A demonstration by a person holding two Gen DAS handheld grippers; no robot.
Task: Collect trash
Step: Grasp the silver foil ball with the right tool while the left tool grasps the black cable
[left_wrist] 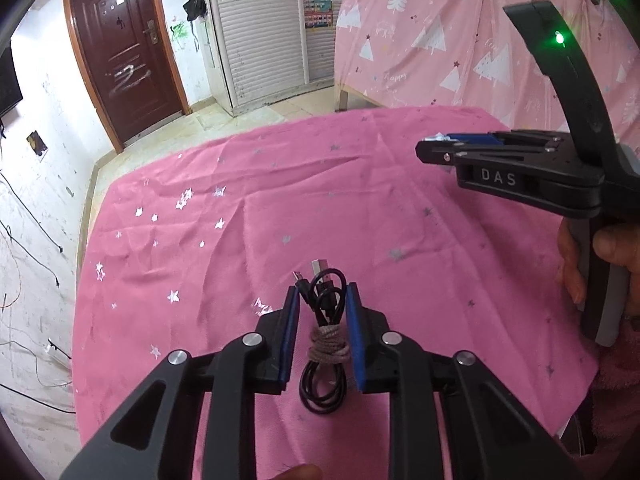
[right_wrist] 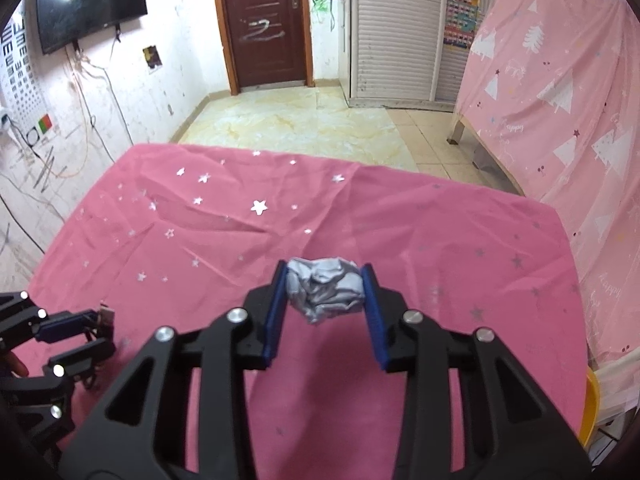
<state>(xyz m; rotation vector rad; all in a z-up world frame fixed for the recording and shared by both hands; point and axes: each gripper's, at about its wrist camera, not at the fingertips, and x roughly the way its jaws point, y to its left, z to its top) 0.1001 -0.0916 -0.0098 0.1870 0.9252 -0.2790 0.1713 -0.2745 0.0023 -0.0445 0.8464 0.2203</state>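
In the right wrist view my right gripper [right_wrist: 326, 280] is shut on a crumpled grey-white paper ball [right_wrist: 325, 290], held above the pink starred tablecloth [right_wrist: 224, 240]. In the left wrist view my left gripper [left_wrist: 323, 294] straddles a coiled black USB cable [left_wrist: 325, 320] bound with a beige tie; its blue pads [left_wrist: 291, 332] stand just either side of the cable, which lies on the cloth [left_wrist: 200, 248]. I cannot tell whether the pads touch it. The right gripper [left_wrist: 436, 144] also shows at the upper right of that view, with a bit of paper at its tip.
The left gripper [right_wrist: 80, 330] and the cable's USB plug [right_wrist: 106, 316] sit at the lower left of the right wrist view. A pink tree-print curtain [right_wrist: 560, 100] hangs close on the right. A yellow rim [right_wrist: 592, 408] shows past the table's right edge. Tiled floor and a brown door [right_wrist: 264, 20] lie beyond.
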